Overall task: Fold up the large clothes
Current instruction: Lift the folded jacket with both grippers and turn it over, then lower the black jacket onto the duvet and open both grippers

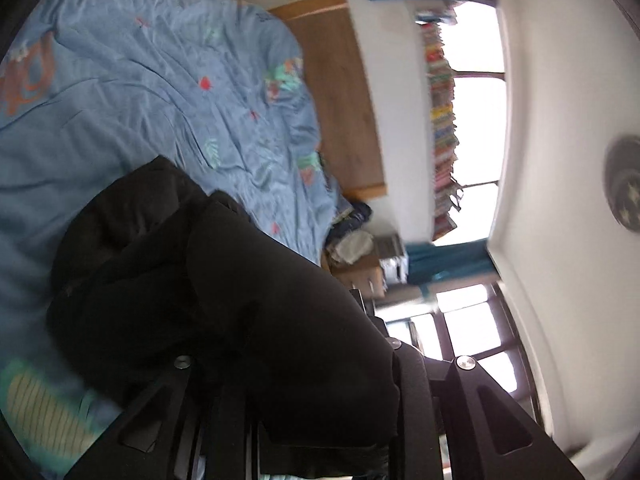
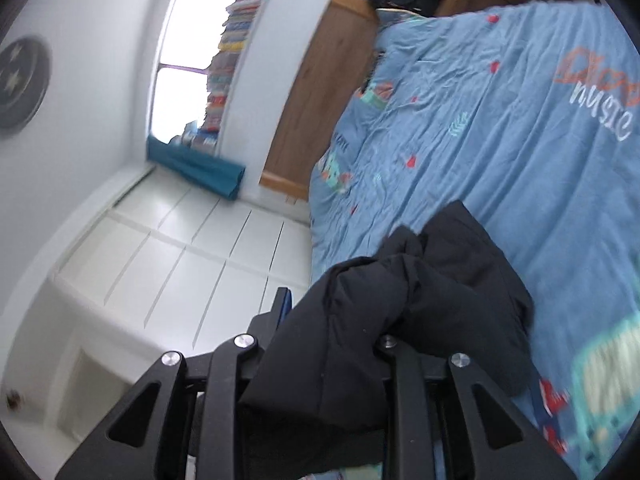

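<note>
A black padded garment (image 1: 208, 280) hangs bunched over a blue printed bedspread (image 1: 140, 92). My left gripper (image 1: 304, 360) is shut on a fold of it; the cloth covers the gap between the jaws and hides the fingertips. In the right wrist view the same black garment (image 2: 420, 304) drapes over my right gripper (image 2: 332, 344), which is shut on another part of it, lifted above the bedspread (image 2: 500, 152). Both views are rolled sideways and blurred.
A wooden headboard (image 1: 340, 92) stands at the bed's end, also in the right wrist view (image 2: 320, 92). A window sill holds a row of books (image 1: 442, 120) with teal curtains (image 2: 196, 168). White cabinets (image 2: 160, 264) stand beside the bed. Clothes lie on a bedside table (image 1: 352, 248).
</note>
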{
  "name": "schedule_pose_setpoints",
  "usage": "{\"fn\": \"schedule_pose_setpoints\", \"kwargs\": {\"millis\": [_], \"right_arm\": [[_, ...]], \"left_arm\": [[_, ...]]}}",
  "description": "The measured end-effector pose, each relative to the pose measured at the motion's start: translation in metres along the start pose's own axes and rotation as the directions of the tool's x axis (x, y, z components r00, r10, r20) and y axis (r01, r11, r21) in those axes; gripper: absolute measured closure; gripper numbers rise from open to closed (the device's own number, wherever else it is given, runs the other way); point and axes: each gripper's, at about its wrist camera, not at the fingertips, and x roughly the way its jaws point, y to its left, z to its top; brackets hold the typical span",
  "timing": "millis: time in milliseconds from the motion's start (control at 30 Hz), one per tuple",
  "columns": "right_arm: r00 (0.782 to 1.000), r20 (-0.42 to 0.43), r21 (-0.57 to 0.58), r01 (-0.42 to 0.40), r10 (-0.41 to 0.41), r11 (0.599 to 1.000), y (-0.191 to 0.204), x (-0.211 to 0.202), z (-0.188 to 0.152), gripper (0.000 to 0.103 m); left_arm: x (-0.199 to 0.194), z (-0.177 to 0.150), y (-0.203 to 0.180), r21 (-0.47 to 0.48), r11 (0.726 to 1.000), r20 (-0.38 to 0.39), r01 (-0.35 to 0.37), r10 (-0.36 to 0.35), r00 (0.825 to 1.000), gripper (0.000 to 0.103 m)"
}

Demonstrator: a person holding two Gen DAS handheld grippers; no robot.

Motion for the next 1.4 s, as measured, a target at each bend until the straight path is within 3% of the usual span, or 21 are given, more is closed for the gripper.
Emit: {"fn": "schedule_pose_setpoints", "kwargs": {"millis": [200, 300, 333, 400, 467, 567, 633, 767, 833, 933, 1000, 1133, 1233, 1300, 1400], "right_arm": [[0.996, 0.053, 0.122, 0.067, -0.073, 0.990, -0.043, 0.095, 0.057, 0.077], [0.982, 0.068, 0.156, 0.162, -0.174, 0.974, -0.076, 0.142, 0.076, 0.076], [0.977, 0.067, 0.161, 0.189, -0.202, 0.969, -0.086, 0.151, 0.079, 0.075], [0.953, 0.059, 0.172, 0.282, -0.296, 0.944, -0.112, 0.180, 0.085, 0.071], [0.945, 0.050, 0.197, 0.309, -0.324, 0.931, -0.136, 0.197, 0.084, 0.070], [0.950, 0.056, 0.201, 0.290, -0.306, 0.936, -0.151, 0.210, 0.087, 0.068], [0.955, 0.058, 0.206, 0.275, -0.292, 0.939, -0.153, 0.210, 0.089, 0.062], [0.963, 0.079, 0.228, 0.233, -0.257, 0.945, -0.149, 0.199, 0.093, 0.040], [0.964, 0.083, 0.245, 0.226, -0.252, 0.943, -0.141, 0.193, 0.097, 0.028], [0.965, 0.108, 0.231, 0.210, -0.240, 0.950, -0.120, 0.182, 0.106, 0.022], [0.969, 0.125, 0.232, 0.181, -0.213, 0.956, -0.105, 0.176, 0.116, 0.021], [0.968, 0.149, 0.131, 0.186, -0.205, 0.974, -0.058, 0.158, 0.126, 0.021], [0.969, 0.124, -0.013, 0.216, -0.212, 0.976, -0.018, 0.150, 0.114, 0.021], [0.970, 0.094, -0.146, 0.235, -0.223, 0.961, 0.010, 0.149, 0.093, 0.021], [0.962, 0.053, -0.327, 0.269, -0.266, 0.906, 0.035, 0.148, 0.050, 0.021]], "left_arm": [[0.109, 0.073, 0.037, -0.076, 0.992, 0.005, -0.102, 0.103, 0.995, 0.073], [0.156, 0.102, 0.078, -0.151, 0.962, -0.012, -0.227, 0.228, 0.974, 0.062], [0.177, 0.112, 0.101, -0.169, 0.937, -0.033, -0.304, 0.303, 0.952, 0.062], [0.197, 0.120, 0.130, -0.201, 0.914, -0.064, -0.353, 0.348, 0.935, 0.062], [0.207, 0.125, 0.154, -0.250, 0.918, -0.061, -0.306, 0.301, 0.952, 0.062], [0.207, 0.127, 0.160, -0.240, 0.926, -0.076, -0.292, 0.282, 0.957, 0.062], [0.200, 0.127, 0.161, -0.268, 0.925, -0.080, -0.268, 0.256, 0.963, 0.059], [0.177, 0.126, 0.141, -0.352, 0.925, -0.034, -0.139, 0.136, 0.990, 0.029], [0.167, 0.131, 0.118, -0.343, 0.934, 0.000, -0.098, 0.104, 0.995, 0.023], [0.149, 0.139, 0.083, -0.296, 0.954, 0.042, -0.042, 0.057, 0.998, 0.020], [0.134, 0.145, 0.054, -0.243, 0.969, 0.064, -0.044, 0.061, 0.996, 0.019], [0.122, 0.136, 0.005, -0.041, 0.981, 0.042, -0.187, 0.189, 0.981, 0.019], [0.118, 0.105, -0.025, 0.153, 0.944, 0.014, -0.293, 0.295, 0.955, 0.019], [0.118, 0.077, -0.038, 0.282, 0.890, 0.009, -0.357, 0.370, 0.929, 0.019], [0.116, 0.021, -0.041, 0.463, 0.787, 0.014, -0.408, 0.454, 0.891, 0.019]]}}
